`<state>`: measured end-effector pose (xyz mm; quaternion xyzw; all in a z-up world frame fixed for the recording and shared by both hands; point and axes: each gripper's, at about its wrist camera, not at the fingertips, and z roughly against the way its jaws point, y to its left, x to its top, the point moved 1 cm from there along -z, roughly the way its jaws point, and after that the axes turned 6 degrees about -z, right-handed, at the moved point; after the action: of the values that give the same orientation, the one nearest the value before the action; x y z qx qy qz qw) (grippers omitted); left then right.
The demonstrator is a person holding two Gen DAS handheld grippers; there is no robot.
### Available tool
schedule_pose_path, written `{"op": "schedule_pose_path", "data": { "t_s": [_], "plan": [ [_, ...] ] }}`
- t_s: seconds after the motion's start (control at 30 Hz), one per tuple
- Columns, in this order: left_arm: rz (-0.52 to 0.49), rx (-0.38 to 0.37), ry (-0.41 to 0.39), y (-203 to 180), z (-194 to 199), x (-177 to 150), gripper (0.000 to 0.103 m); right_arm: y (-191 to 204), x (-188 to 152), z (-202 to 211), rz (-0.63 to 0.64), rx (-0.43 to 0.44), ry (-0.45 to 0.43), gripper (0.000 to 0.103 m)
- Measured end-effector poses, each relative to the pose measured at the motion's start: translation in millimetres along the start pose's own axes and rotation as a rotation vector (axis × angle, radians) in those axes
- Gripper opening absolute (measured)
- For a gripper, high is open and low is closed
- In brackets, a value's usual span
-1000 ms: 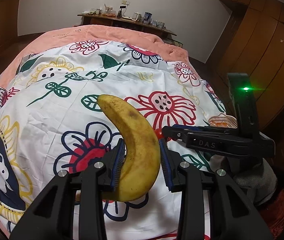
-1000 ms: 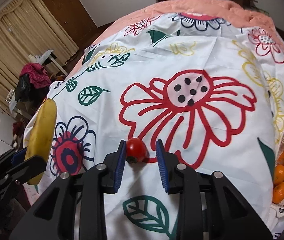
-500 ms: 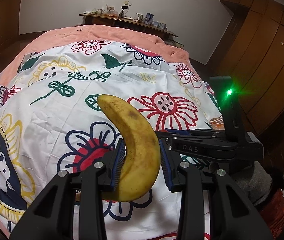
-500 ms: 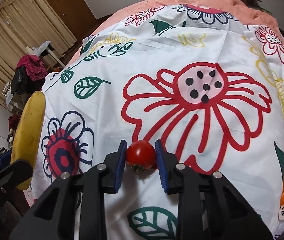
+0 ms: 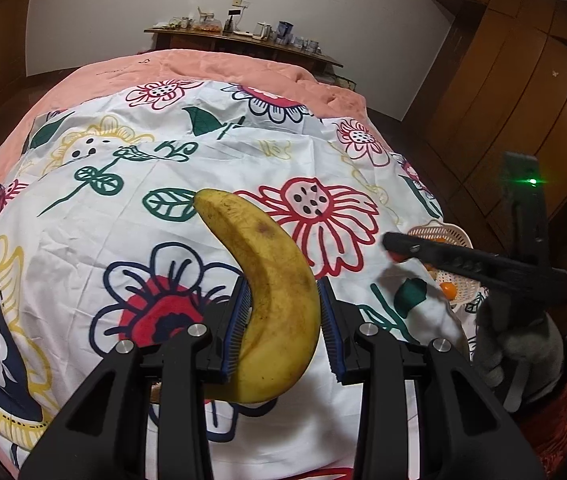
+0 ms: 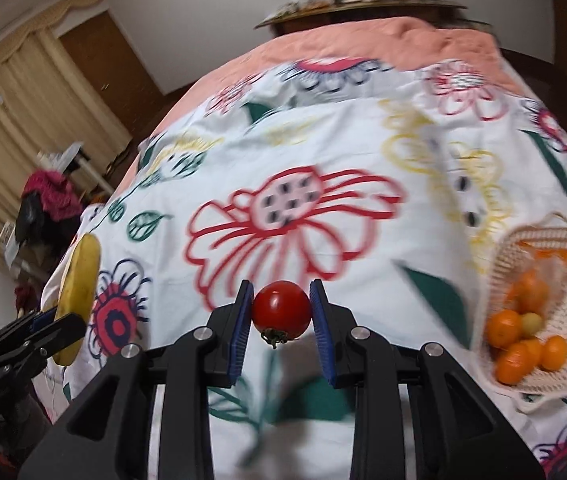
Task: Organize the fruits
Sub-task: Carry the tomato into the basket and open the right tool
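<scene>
Left tool [image 5: 283, 320]: clamped mid-body on curved yellow brown-spotted banana [image 5: 271, 300], above floral bedsheet [image 5: 83, 248].
Right tool [image 6: 281, 310]: clamped on small round red tomato [image 6: 281, 310].
Handling: tomato likely light, thin-skinned, bruises; grip across widest part.
Destination: probably white woven basket [image 6: 499, 264].

The left tool [image 5: 283, 320] points downward, its blue pads clamped on a banana [image 5: 267, 280] held above the bed. To its right, the right tool [image 6: 281, 312] also tilts down, pads pressed on a tomato [image 6: 281, 310]; a grey-gloved hand [image 5: 519, 344] holds it.
</scene>
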<state>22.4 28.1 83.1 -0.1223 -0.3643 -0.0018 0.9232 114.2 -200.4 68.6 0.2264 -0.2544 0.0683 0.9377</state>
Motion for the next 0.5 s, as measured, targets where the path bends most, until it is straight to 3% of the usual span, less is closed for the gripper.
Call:
{"op": "schedule_pose_path", "data": {
  "t_s": [0.5],
  "plan": [
    [-0.064, -0.033, 0.018, -34, -10, 6, 0.035, -153, -6, 51, -0.268, -0.244, -0.135, 0.029]
  ]
}}
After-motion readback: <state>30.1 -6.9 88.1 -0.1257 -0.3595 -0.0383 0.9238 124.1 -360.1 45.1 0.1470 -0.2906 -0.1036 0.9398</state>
